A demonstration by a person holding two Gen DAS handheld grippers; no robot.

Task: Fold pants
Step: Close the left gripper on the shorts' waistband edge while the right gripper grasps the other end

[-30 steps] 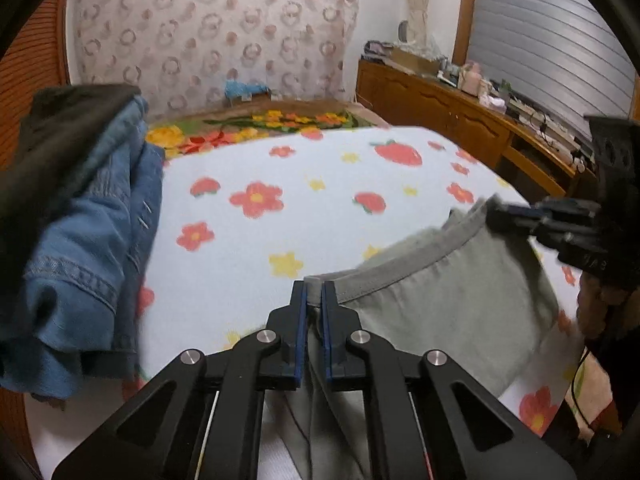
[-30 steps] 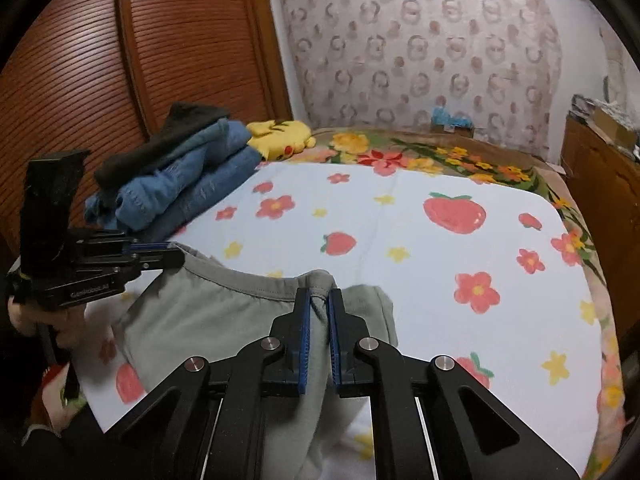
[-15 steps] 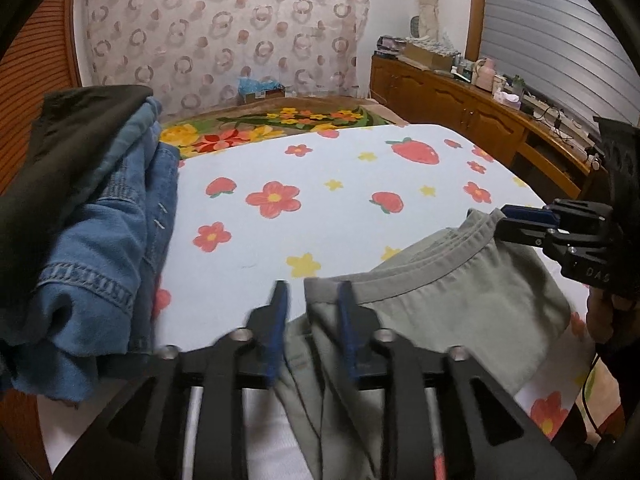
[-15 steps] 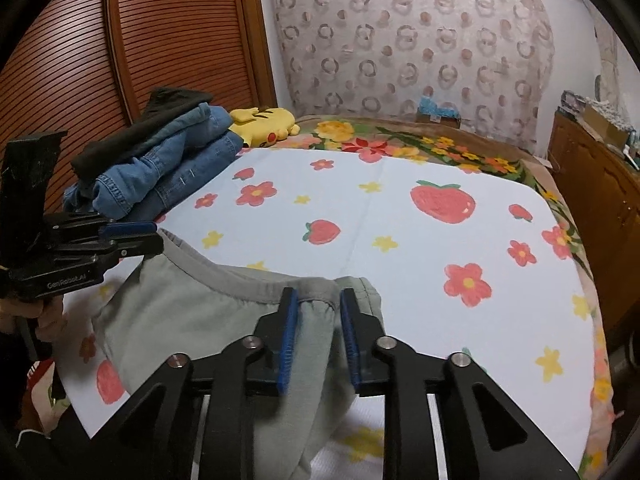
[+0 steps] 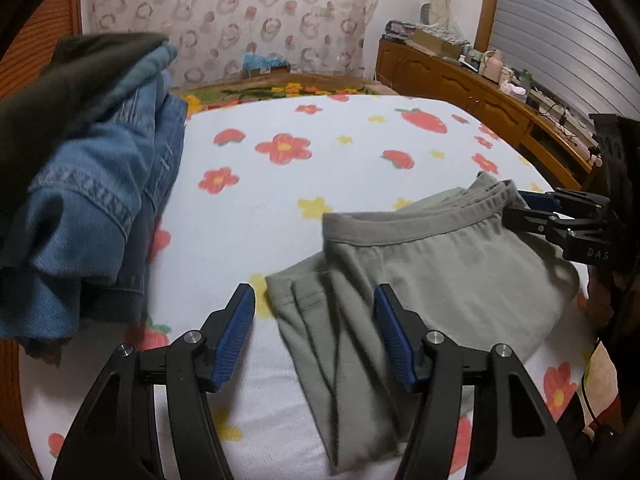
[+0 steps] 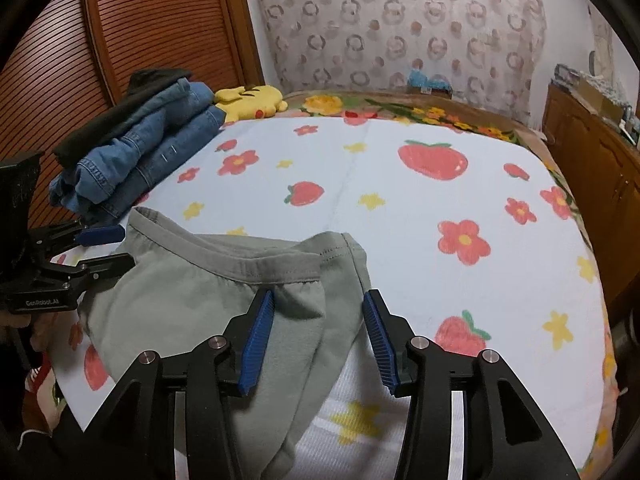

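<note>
The grey-green pants (image 5: pixel 432 264) are laid folded on the flower-and-strawberry bed sheet (image 5: pixel 280 192), near its front edge, with the waistband turned toward the far wall. The left gripper (image 5: pixel 314 336) and the right gripper (image 6: pixel 318 340) have just been opened; their blue-padded fingers (image 5: pixel 234 336) are held spread astride the cloth without pinching it. A stack of folded jeans (image 6: pixel 136 152) is kept well apart on the left side of the bed.

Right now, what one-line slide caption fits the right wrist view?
Right gripper jaws just opened, releasing the grey pants onto the flowered bedsheet; left gripper open alongside.
</note>
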